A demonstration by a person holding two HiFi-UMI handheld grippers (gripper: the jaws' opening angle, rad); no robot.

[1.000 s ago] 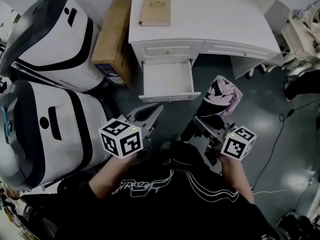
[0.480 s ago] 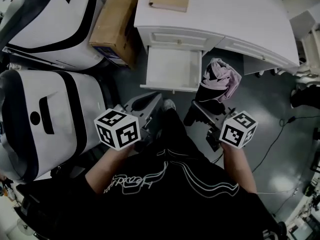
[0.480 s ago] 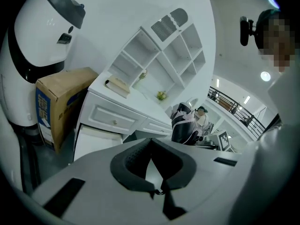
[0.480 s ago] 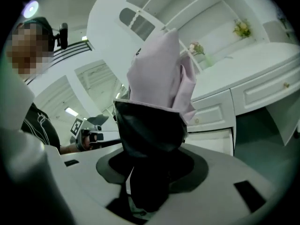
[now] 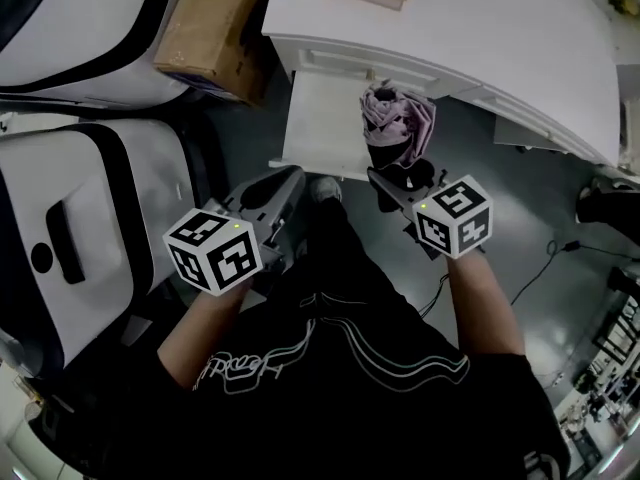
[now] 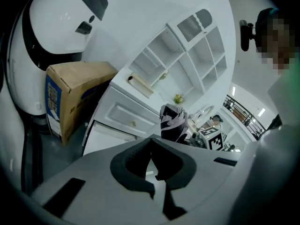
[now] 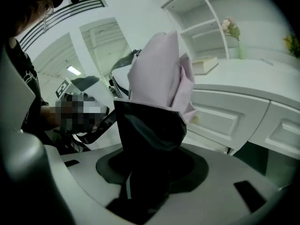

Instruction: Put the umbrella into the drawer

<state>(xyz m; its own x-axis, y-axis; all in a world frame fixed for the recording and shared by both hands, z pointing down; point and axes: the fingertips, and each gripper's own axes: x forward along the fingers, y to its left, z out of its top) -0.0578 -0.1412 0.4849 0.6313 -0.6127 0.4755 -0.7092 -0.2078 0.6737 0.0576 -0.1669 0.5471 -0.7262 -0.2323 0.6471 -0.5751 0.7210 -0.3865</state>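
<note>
Carrying step: the right claw (image 5: 398, 178) is clamped on the folded umbrella (image 5: 396, 118), upright over the counter's open drawer (image 5: 318, 128). The left claw (image 5: 285, 183) is closed and empty. Next, probably, lower it inside and release.

The umbrella (image 5: 397, 118) at centre shows soft, crumpled matt cloth. Upper left, the cardboard box (image 5: 205, 28) looks dull and papery; the desk (image 5: 470, 18) is smooth white paint, the shells (image 5: 100, 198) at left glossy plastic.
</note>
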